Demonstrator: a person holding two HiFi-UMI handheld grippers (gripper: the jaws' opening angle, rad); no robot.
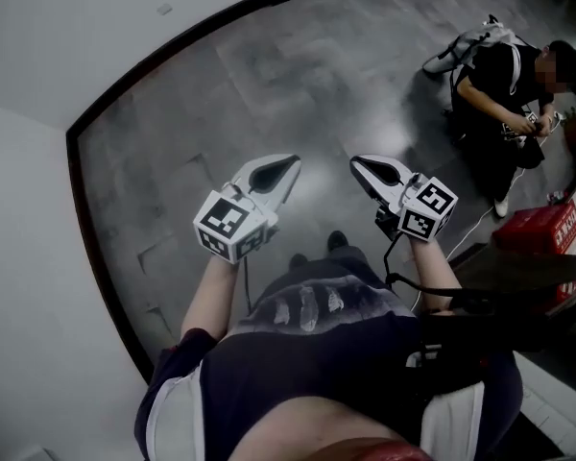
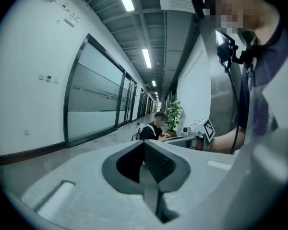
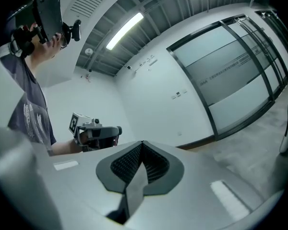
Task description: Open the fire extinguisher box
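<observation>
Both bare forearms reach forward at waist height, side by side. The left gripper [image 1: 286, 167] and right gripper [image 1: 363, 166] point ahead, tips angled slightly inward, each with jaws pressed together, holding nothing.

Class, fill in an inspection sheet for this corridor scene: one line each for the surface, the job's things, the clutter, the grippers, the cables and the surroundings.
Surface: grey floor, edged by a dark skirting under a white wall.
Job's things: red box at the right edge, apart from both grippers; whether it is open or closed cannot be told.
Clutter: backpack on the floor beside the crouching person.
Grippers: left gripper and right gripper held in the air over the floor, jaws together, nothing between them.
Cables: black cable hanging from the right gripper.
Surroundings: crouching person, glass partition, potted plant.
</observation>
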